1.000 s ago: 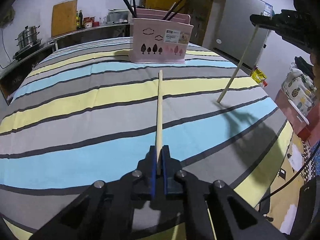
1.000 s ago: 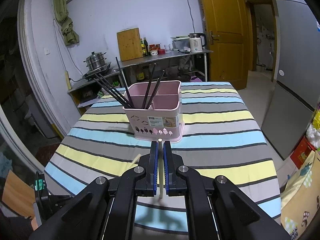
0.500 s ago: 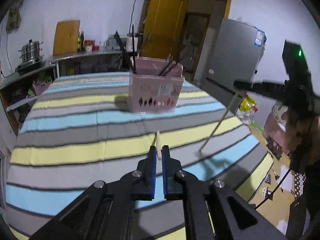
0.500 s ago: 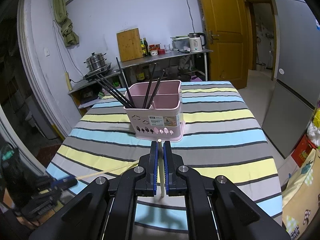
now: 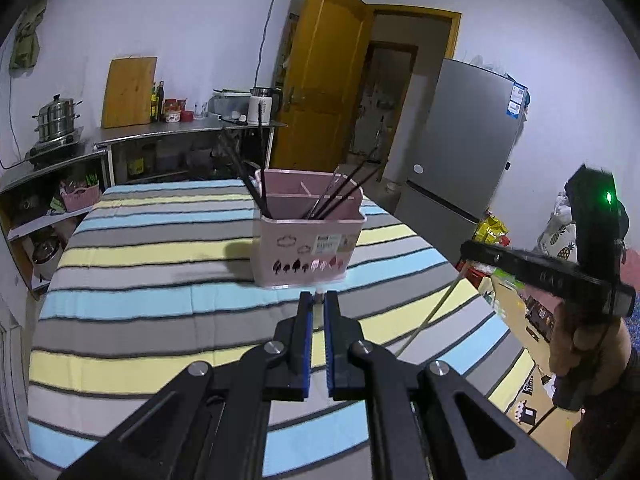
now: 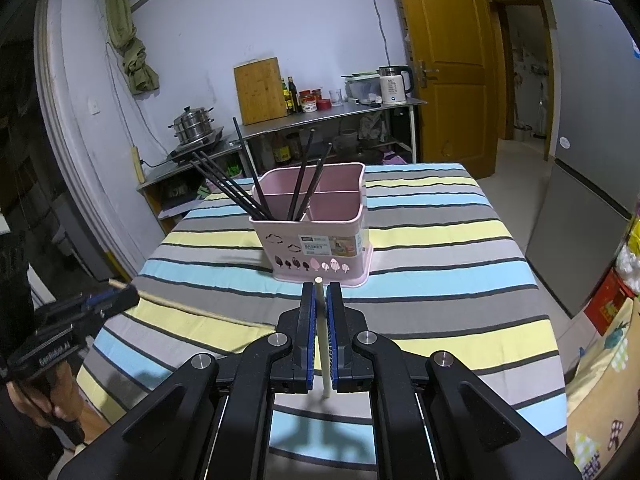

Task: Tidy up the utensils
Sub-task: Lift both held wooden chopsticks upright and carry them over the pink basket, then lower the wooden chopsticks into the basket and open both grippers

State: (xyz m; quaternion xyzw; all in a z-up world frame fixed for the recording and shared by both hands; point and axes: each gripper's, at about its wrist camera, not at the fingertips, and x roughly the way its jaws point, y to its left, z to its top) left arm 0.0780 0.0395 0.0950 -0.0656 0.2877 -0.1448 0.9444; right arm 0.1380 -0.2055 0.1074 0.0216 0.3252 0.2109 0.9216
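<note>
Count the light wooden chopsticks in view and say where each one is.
2. One chopstick is clamped in the right gripper, pointing down over the table. The other chopstick is clamped in the left gripper. The basket holds only black chopsticks.

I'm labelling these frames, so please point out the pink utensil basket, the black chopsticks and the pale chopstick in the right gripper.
pink utensil basket (image 6: 316,248): right wrist view, front wall.
black chopsticks (image 6: 304,176): right wrist view, mid-shaft.
pale chopstick (image 6: 322,332): right wrist view, mid-shaft.

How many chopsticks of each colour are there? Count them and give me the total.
Black chopsticks: 6, standing in the pink basket; they overlap, so this count is approximate.
Pale wooden chopsticks: 2
Total: 8
</note>
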